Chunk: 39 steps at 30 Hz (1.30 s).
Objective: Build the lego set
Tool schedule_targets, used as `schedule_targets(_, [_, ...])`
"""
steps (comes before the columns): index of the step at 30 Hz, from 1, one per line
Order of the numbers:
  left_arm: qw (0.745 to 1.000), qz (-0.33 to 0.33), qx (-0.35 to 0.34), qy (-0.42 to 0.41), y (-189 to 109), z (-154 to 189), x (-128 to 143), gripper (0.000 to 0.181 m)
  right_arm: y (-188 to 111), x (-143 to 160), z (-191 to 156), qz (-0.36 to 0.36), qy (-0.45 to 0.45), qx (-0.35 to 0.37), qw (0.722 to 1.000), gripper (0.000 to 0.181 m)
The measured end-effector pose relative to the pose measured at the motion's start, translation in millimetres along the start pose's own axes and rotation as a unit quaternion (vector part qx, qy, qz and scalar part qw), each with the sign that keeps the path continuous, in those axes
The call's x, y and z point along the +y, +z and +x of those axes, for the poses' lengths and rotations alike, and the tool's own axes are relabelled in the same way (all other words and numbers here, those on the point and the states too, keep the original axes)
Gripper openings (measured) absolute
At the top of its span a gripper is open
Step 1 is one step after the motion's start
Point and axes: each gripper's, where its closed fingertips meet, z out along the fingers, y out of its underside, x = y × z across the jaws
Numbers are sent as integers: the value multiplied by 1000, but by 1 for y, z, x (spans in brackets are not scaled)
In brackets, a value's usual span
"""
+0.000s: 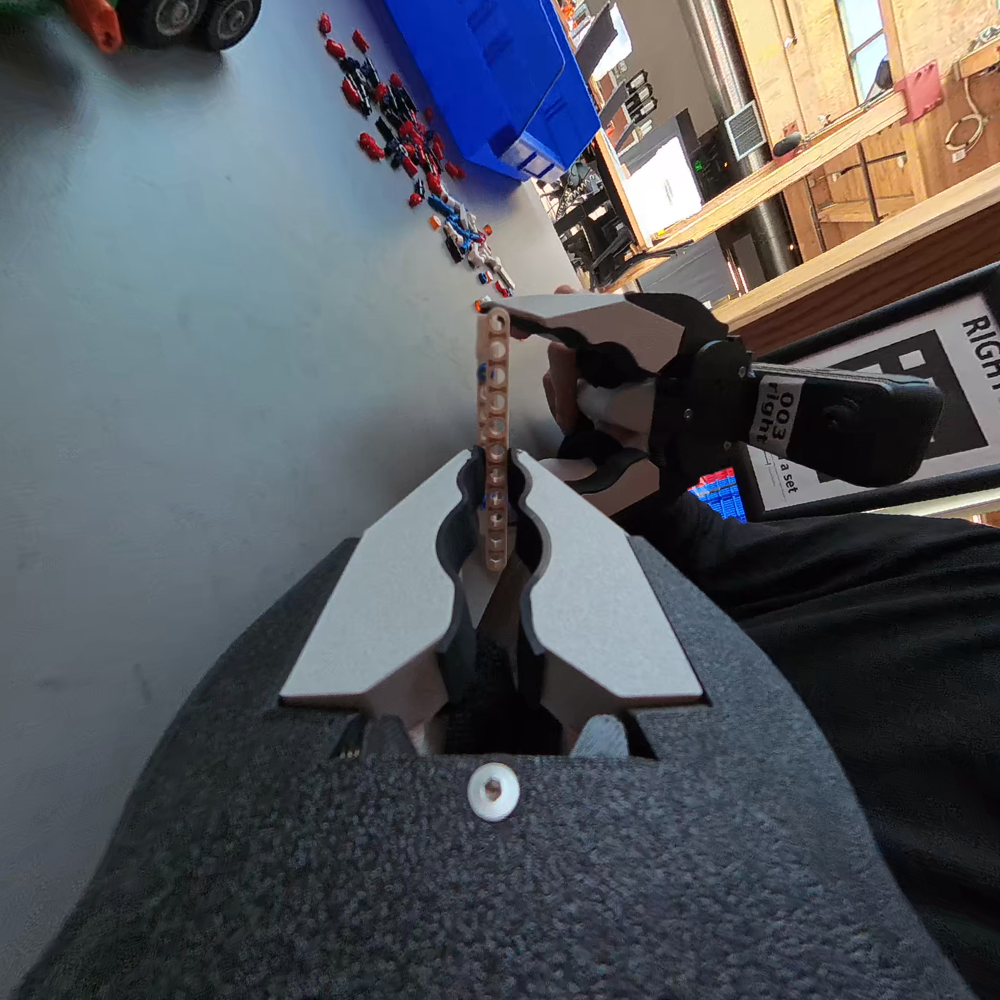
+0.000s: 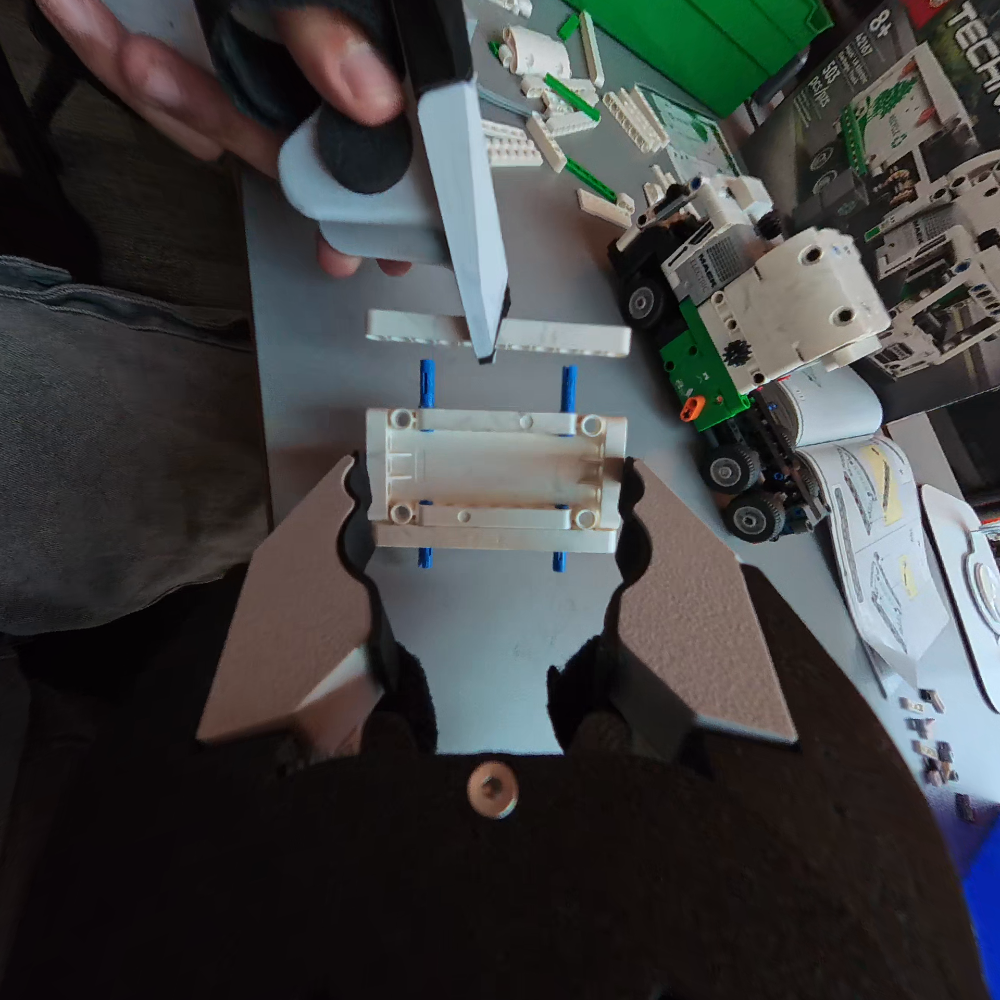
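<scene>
Right wrist view shows the right gripper (image 2: 489, 487) squeezing a white block (image 2: 492, 471) with 2 blue pins (image 2: 427, 384), while the left gripper (image 2: 489, 330) pinches a long white beam (image 2: 563, 338).

Bare tabletop (image 2: 487, 622) is left open between the right fingers (image 2: 303, 584). Passage ahead is blocked by the panel (image 2: 487, 471), its blue pins (image 2: 427, 381) and the beam (image 2: 563, 336); the right side is crowded by the truck (image 2: 757, 335).

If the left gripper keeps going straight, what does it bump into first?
Probably the right gripper. The left gripper holds a beam, and the beam's far end already sits at the right one's upper finger; whether they touch is unclear.
</scene>
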Motion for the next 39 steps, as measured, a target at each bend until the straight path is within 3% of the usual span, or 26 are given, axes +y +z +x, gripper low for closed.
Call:
schedule_targets(24, [1000,-8,-12,7,4,-4,3,6,2,-3,-2,14,-1,4,1000,91])
schedule_targets(39, [997,-73,-1,36,18,-2,8,6,1,-6,-6,36,-11,-5,999,91])
